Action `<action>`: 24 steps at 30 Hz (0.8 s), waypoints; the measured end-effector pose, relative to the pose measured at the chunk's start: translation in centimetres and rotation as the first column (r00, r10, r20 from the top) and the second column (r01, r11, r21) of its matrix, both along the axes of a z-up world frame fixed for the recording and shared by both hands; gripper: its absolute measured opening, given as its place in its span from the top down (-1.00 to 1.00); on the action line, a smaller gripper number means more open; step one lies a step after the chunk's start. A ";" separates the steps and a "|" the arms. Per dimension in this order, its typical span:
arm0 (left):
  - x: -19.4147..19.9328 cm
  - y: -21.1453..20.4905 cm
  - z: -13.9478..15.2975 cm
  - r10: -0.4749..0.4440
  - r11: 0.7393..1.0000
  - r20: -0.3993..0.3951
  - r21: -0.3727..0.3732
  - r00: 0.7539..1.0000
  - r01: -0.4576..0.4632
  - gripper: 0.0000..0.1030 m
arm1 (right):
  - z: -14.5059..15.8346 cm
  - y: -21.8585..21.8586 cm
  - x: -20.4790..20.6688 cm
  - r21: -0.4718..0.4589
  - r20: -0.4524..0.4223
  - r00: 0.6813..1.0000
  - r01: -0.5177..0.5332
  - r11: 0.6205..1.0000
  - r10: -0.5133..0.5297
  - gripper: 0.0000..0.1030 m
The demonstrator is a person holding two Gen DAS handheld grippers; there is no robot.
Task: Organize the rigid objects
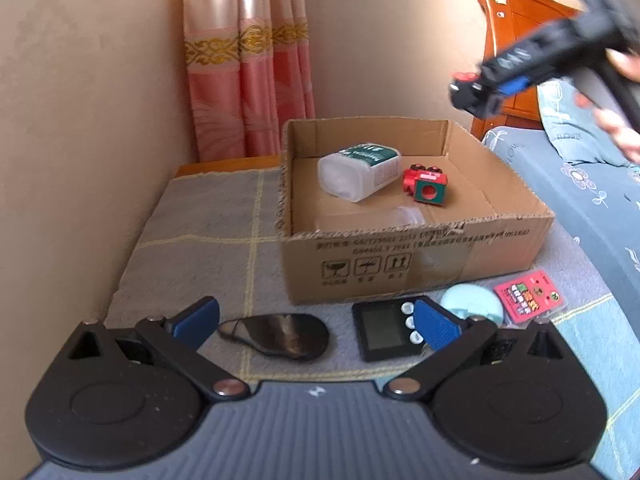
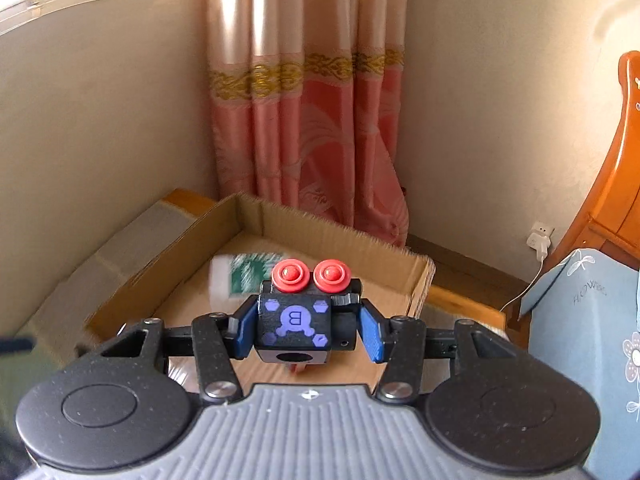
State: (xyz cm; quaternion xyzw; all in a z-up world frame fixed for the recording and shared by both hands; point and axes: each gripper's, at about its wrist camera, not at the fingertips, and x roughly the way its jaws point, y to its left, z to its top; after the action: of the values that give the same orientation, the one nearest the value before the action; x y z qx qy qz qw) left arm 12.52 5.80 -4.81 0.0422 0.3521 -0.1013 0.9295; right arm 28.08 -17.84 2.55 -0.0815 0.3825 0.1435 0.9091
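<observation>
Right claw (image 2: 306, 330) is clamped on a blocky black toy (image 2: 294, 326), red wheels (image 2: 310, 275) facing away, hanging over the cardboard box (image 2: 280, 220). Left claw (image 1: 316, 322) gapes wide and empty above a glossy dark paddle (image 1: 280, 334), long axis running sideways on the checked mat (image 1: 208, 232). In the box: a white plastic bottle (image 1: 358, 172) on its side and a red toy (image 1: 426, 184).

Bottle (image 1: 358, 176) left of toy (image 1: 426, 186) in box (image 1: 400, 264); timer (image 1: 386, 332) before box.
</observation>
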 end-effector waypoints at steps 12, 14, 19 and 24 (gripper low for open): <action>-1.1 1.5 -0.4 0.040 0.999 -0.028 0.013 0.999 -0.039 -0.99 | -2.4 0.0 8.0 -0.023 -0.043 0.981 0.186 0.982 -0.187 -0.96; -1.1 1.5 -0.3 0.037 0.999 -0.026 0.012 0.999 -0.037 -0.99 | -2.1 -0.3 7.1 -0.013 -0.030 0.981 0.191 0.982 -0.191 -1.00; -1.0 1.2 -0.3 0.040 0.999 -0.045 0.025 0.998 -0.039 -0.99 | -1.4 -0.7 4.9 -0.012 -0.049 0.976 0.210 0.978 -0.210 -1.00; -1.4 1.1 0.3 0.049 0.997 -0.054 0.056 0.997 -0.046 -0.99 | -0.8 -0.4 2.0 -0.034 -0.052 0.976 0.210 0.977 -0.212 -1.00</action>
State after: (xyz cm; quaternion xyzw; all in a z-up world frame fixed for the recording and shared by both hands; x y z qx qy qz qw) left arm 11.10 6.90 -4.54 0.0562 0.3812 -0.0706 0.9201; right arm 30.03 -18.29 1.78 -0.0493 0.4160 0.0429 0.9070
